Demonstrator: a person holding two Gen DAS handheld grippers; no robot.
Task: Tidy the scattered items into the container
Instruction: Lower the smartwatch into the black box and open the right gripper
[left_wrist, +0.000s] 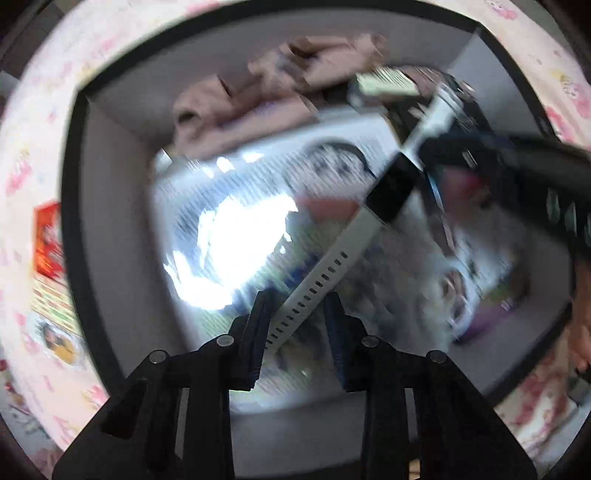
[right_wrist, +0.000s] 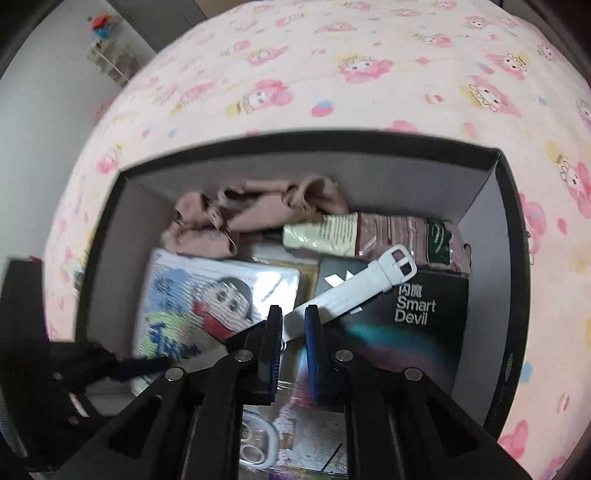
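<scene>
Left claw (left_wrist: 297, 332) points straight down into the box (left_wrist: 110, 155), jaws part open, perforated end of the white watch (left_wrist: 391, 188) strap lying between the pads; blur hides whether the pads press it. Beyond its tips the strap runs up-right to the black watch face, and the right claw (left_wrist: 461, 155) reaches in at upper right of that. Under the watch a glossy picture pack (left_wrist: 258, 177), glare on it; far beyond the tips, a pink cloth (left_wrist: 258, 96) against the back wall. Box sits on a bed sheet (left_wrist: 37, 147) with a pink cartoon print. Right claw (right_wrist: 293, 325) tilts steeply down, jaws narrow and clamped on the watch (right_wrist: 354, 284), buckle end sticking out up-right past the tips. Left of its tips the picture pack (right_wrist: 207, 295), right of them a black "Smart Devil" box (right_wrist: 424, 314), beyond them the pink cloth (right_wrist: 258, 210) and a snack pouch (right_wrist: 369, 232). Left claw body (right_wrist: 55, 365) shows at far lower left, blurred.
</scene>
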